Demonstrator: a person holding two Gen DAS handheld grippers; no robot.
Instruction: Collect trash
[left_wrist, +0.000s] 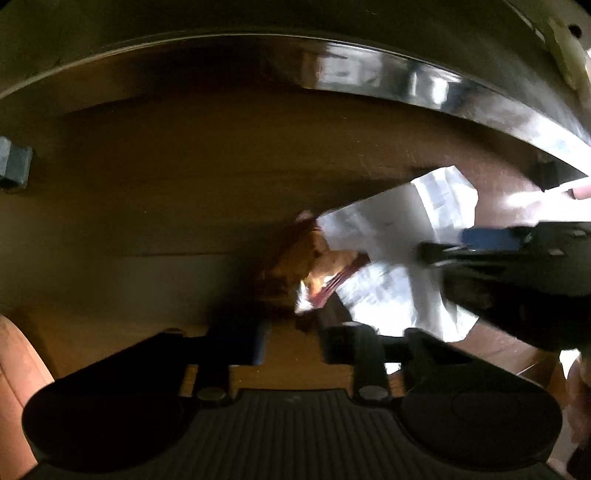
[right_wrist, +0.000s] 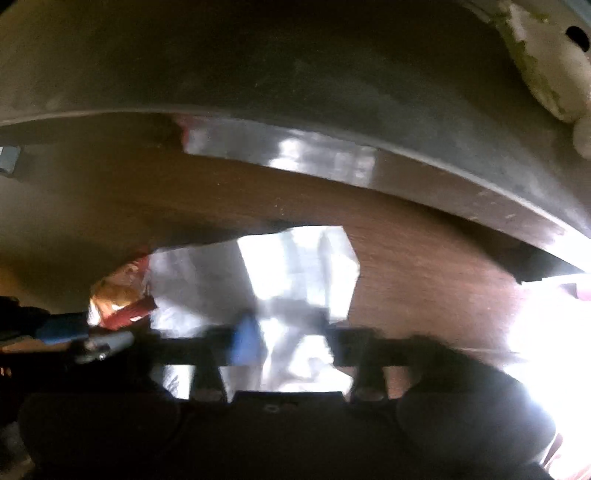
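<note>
Two pieces of trash lie together on the brown floor (left_wrist: 147, 177) beneath a low dark piece of furniture (left_wrist: 369, 70): a crumpled white paper (left_wrist: 388, 236) and, touching its left edge, a reddish-orange wrapper (left_wrist: 317, 266). The left gripper (left_wrist: 295, 339) sits just short of the wrapper with its fingers apart and nothing between them, the wrapper lying right at the mouth of the gap. The right gripper (right_wrist: 284, 343) hovers over the near part of the paper, its fingers also spread with paper showing between them, though blur makes it impossible to say whether the tips touch the sheet. The step in hand appears to be the reach, with neither item yet grasped. Next, each claw likely needs to ease forward and down until material sits between the fingers, then close; thin, flat paper on a hard floor may slide or fold away, so a raised crease would make the surer target.
</note>
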